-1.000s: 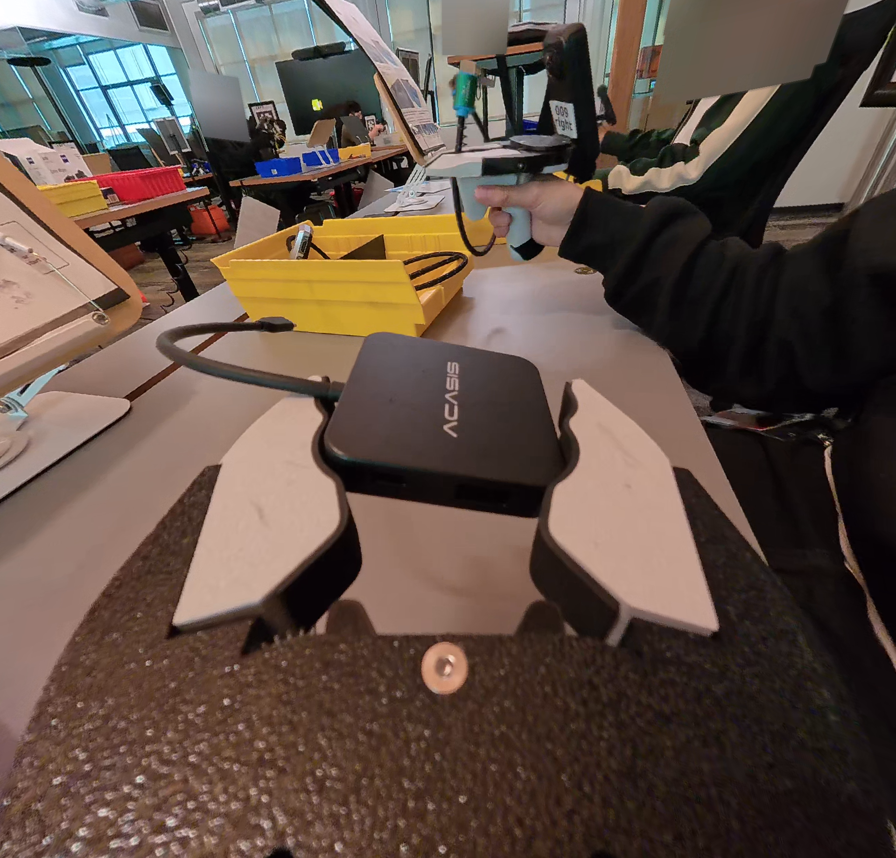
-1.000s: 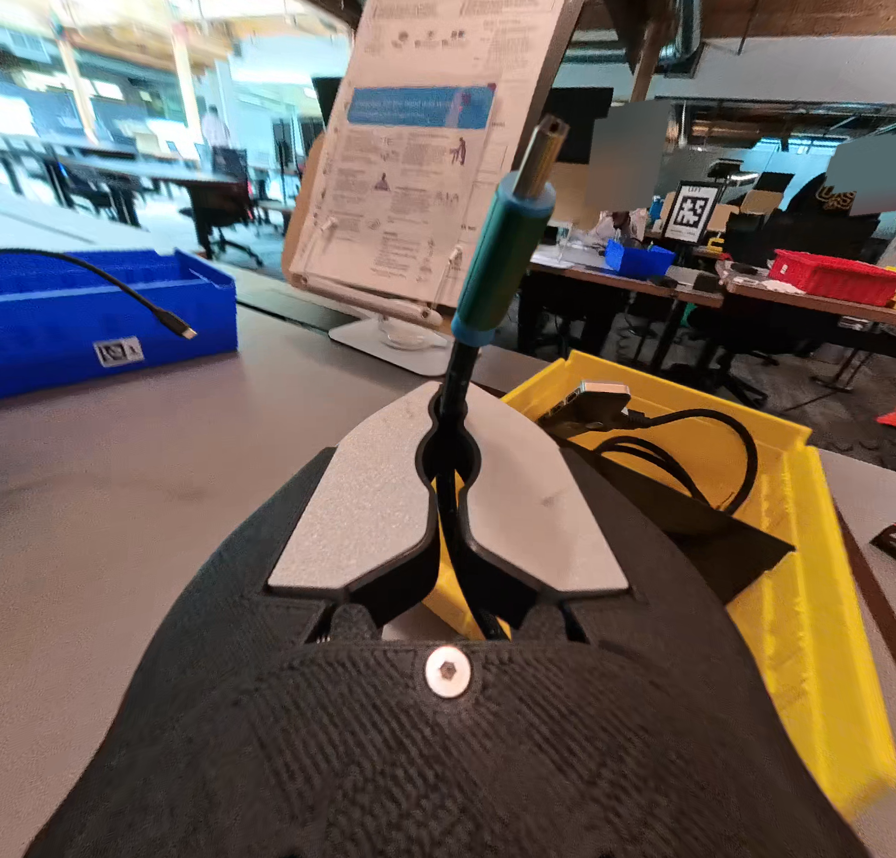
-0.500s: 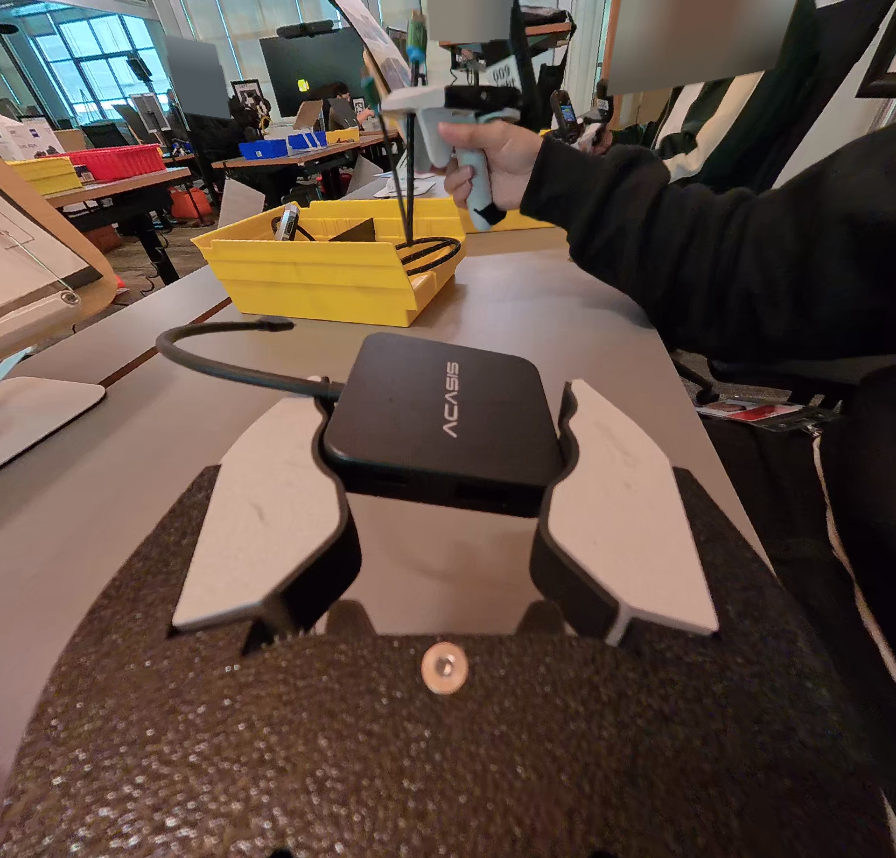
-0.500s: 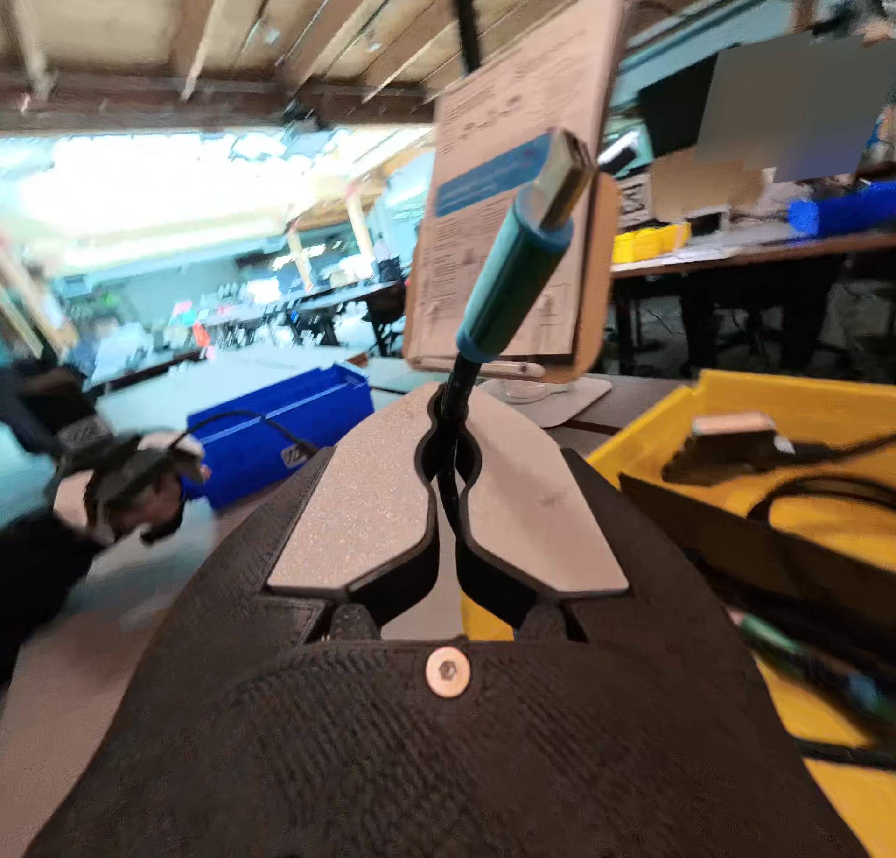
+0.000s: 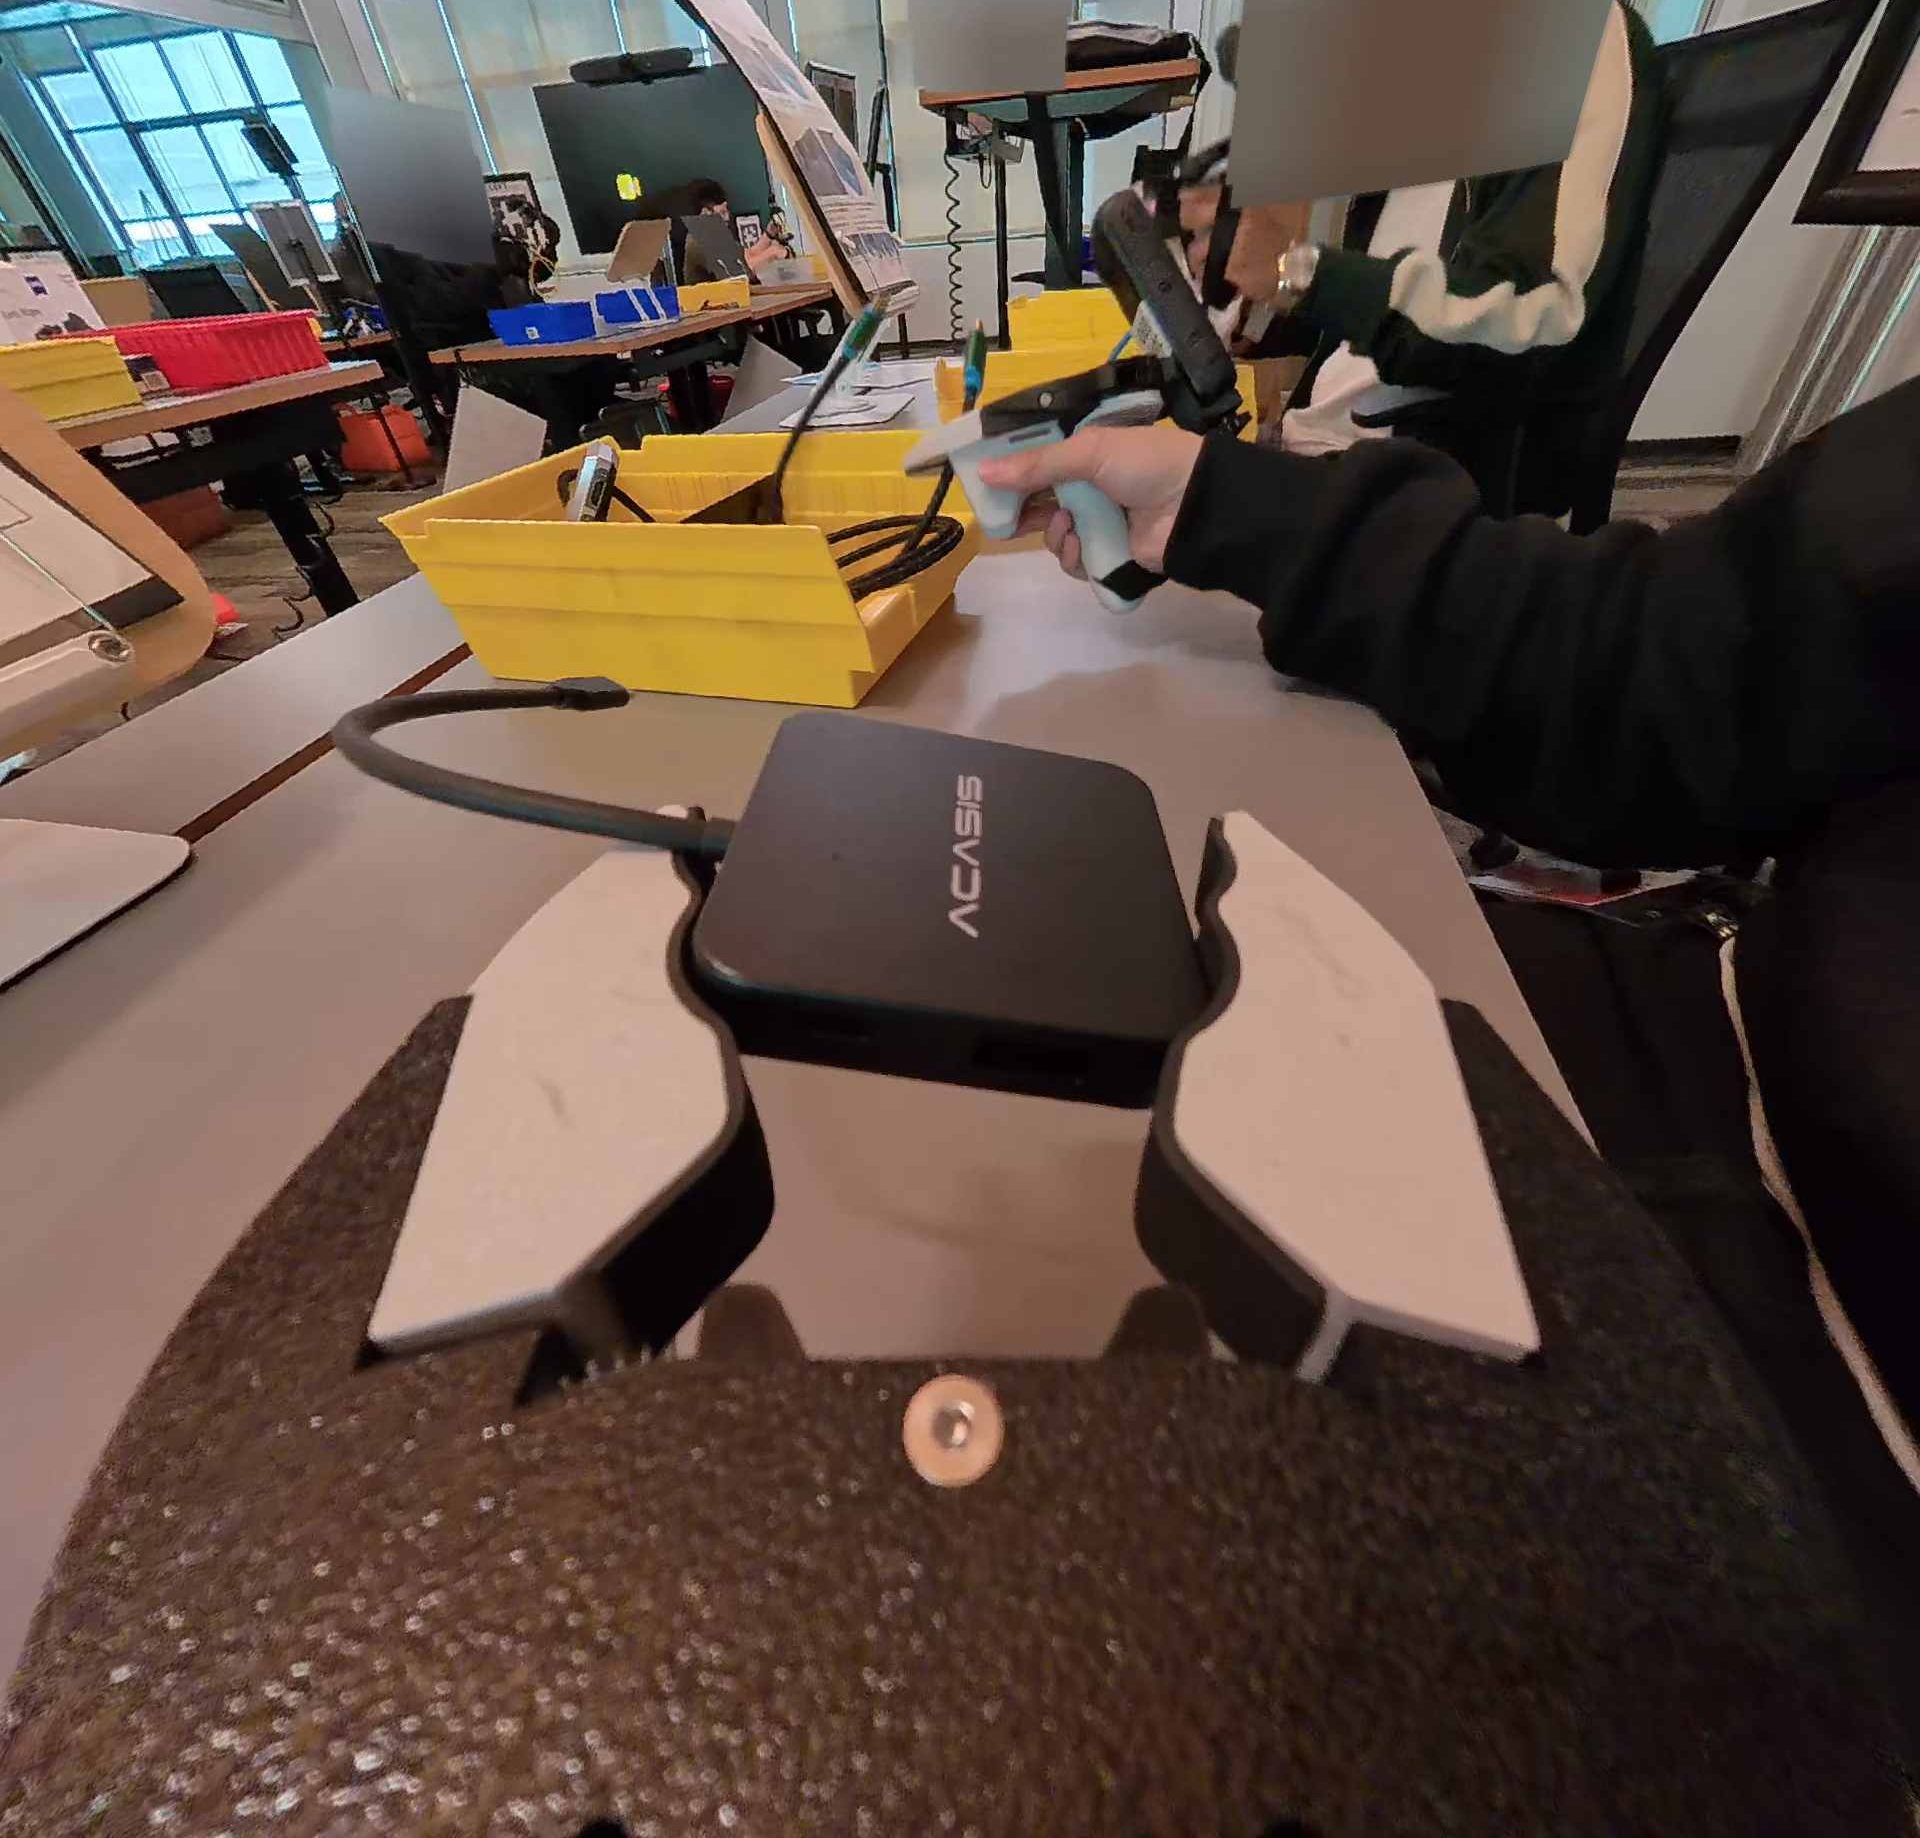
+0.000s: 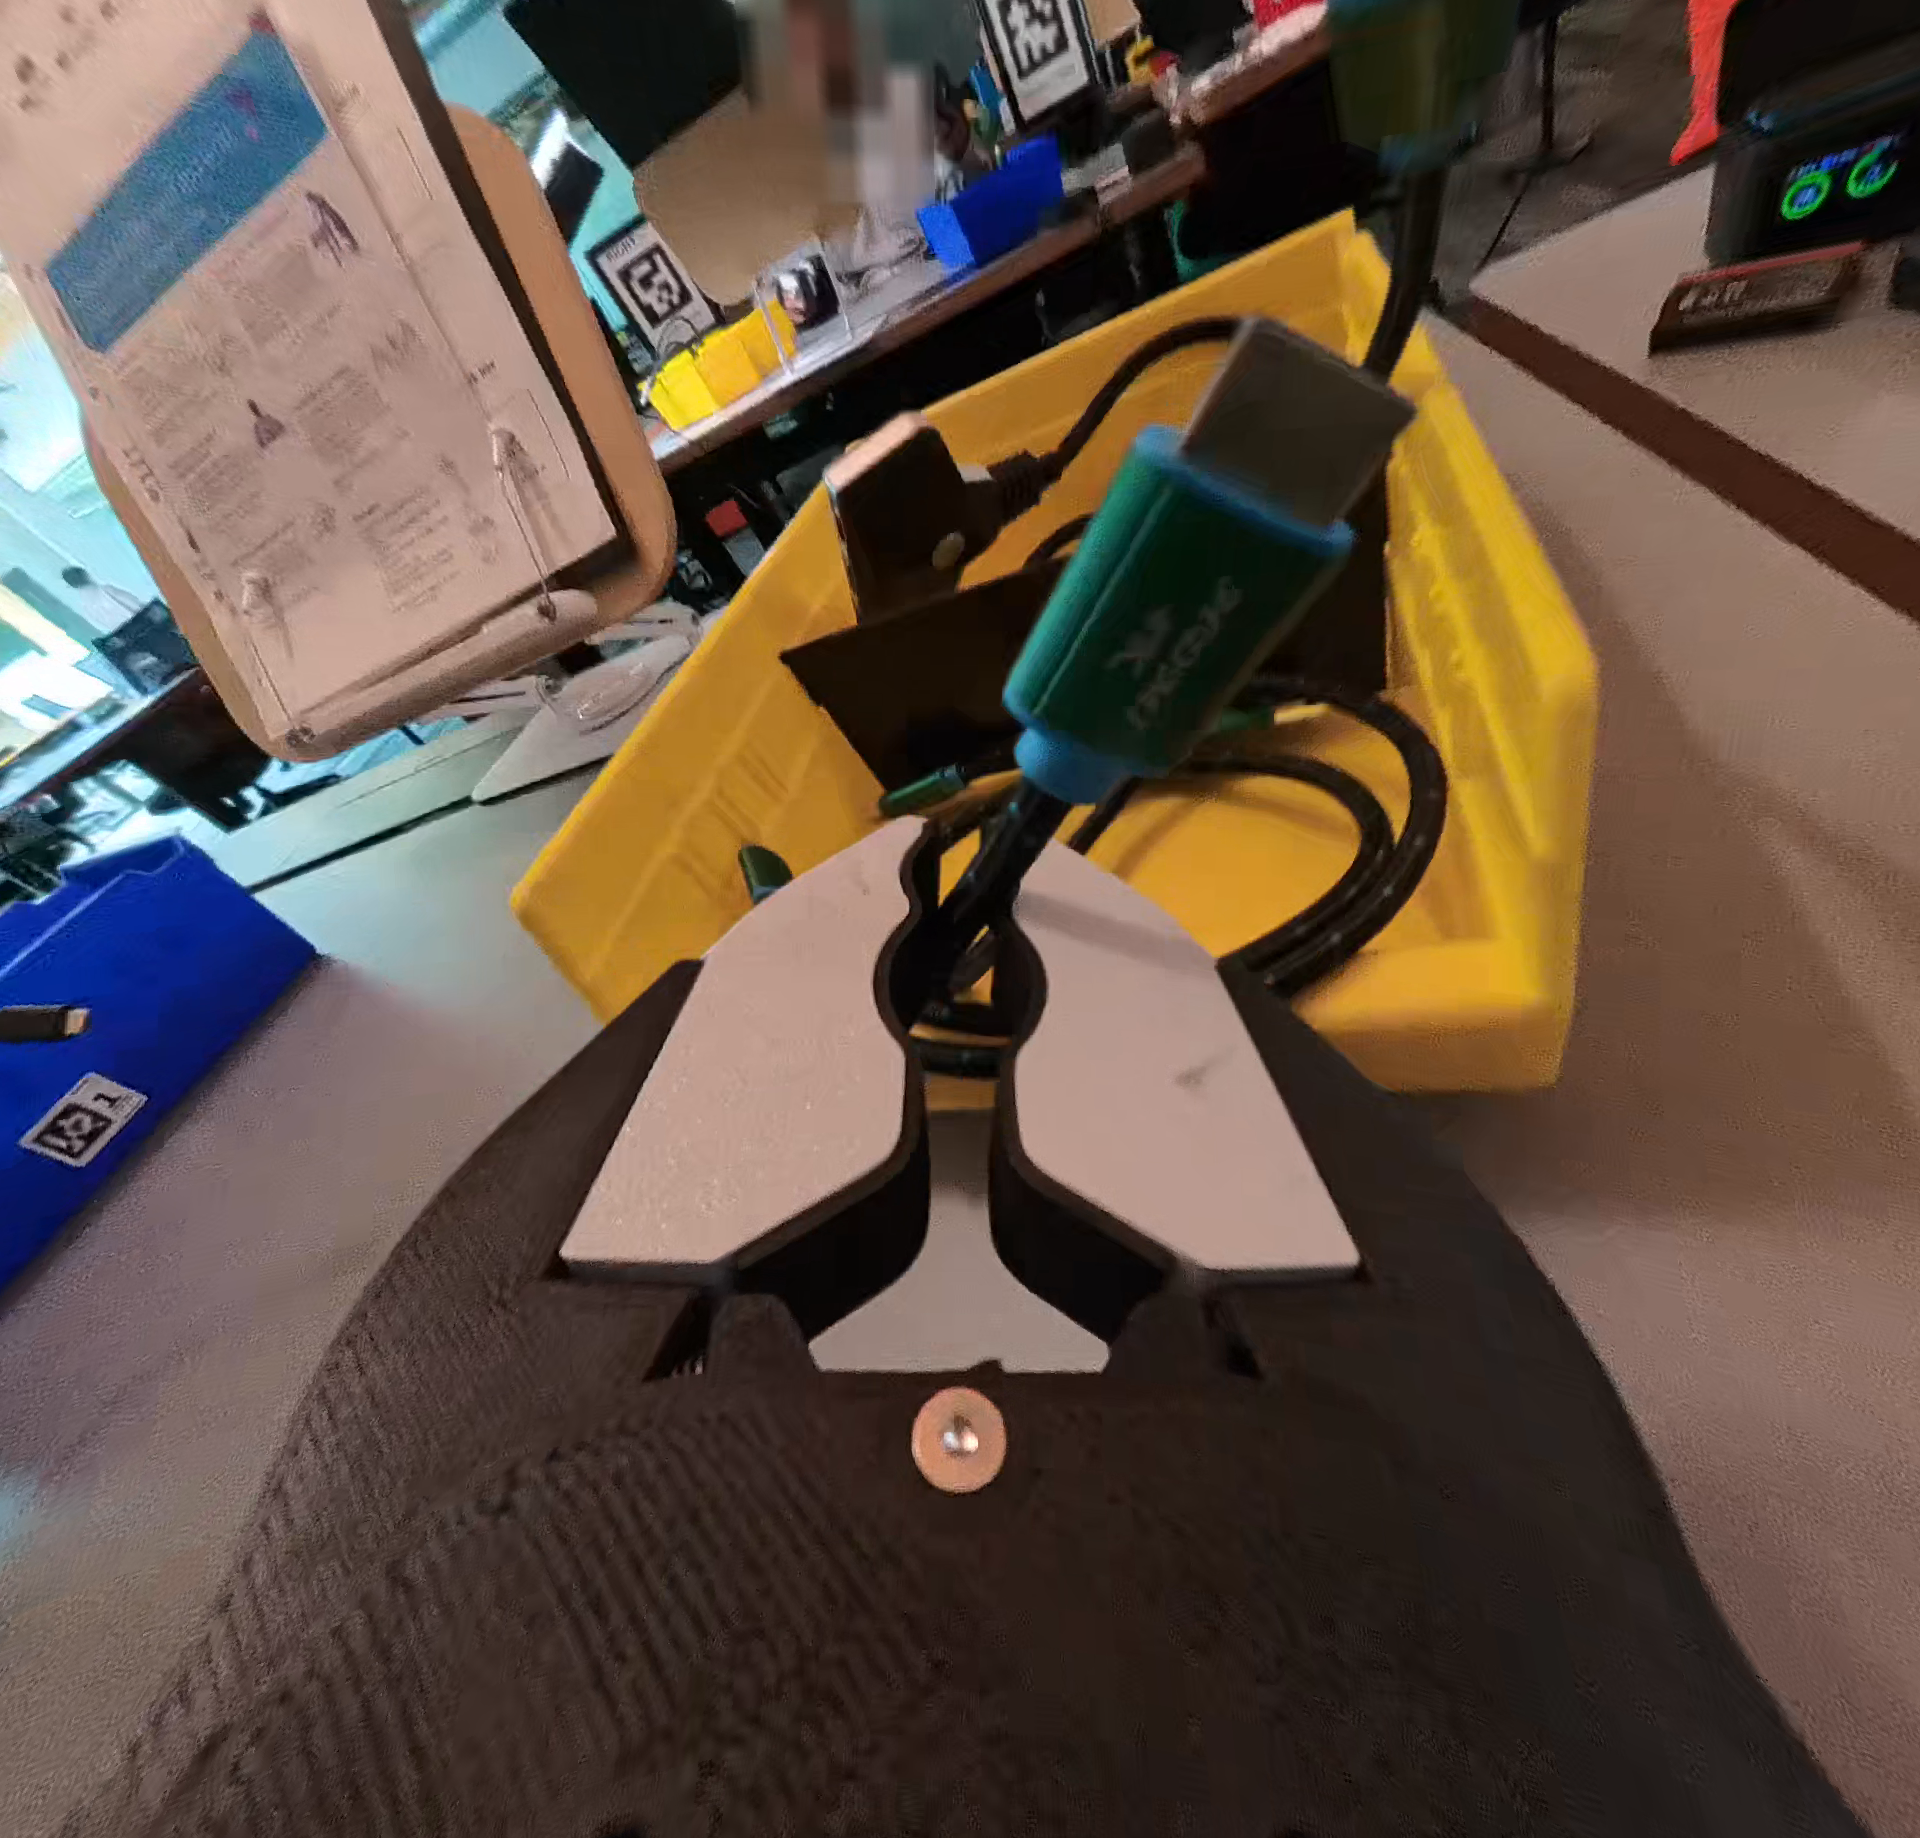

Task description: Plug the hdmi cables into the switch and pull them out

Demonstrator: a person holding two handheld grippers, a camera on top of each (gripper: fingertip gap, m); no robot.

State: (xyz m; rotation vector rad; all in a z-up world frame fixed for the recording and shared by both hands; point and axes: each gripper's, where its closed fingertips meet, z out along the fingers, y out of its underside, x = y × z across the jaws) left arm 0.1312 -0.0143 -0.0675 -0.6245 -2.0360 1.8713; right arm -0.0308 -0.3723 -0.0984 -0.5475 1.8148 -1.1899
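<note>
Holding the flat black square switch box point(image 5: 951, 889) between its two pale fingers, the left gripper point(image 5: 951, 967) is closed against the box's two sides; the box lies flat on the grey tabletop point(image 5: 260, 915), with dark port openings on the edge facing the camera. A short black pigtail lead point(image 5: 488, 749) leaves its far-left corner and rests on the table.

The right gripper point(image 6: 961, 941) is nearly closed, pinching the black HDMI cable point(image 6: 982, 895) just below its teal-and-blue moulded plug point(image 6: 1174, 604). The plug stands out beyond the fingertips, tilted up and to the right, its metal tip bare. It hangs above the yellow plastic bin point(image 6: 1496, 708), where the remaining cable lies coiled with other connectors. The left wrist view places this gripper point(image 5: 987, 427) well apart from the switch, beyond it and to the right.

Assessment: the plug is not yet inserted; the step in hand is carriage and alignment. Recommendations:
- Level the plug so its wide face matches the port slot before approach; which way up the port sits cannot be confirmed.
- The grip is on cable, not on the plug body, so the plug may flex under push; advance slowly and squarely.
- Keep the left grip firm to stop the box sliding.
- Watch for coil drag from the bin.
</note>
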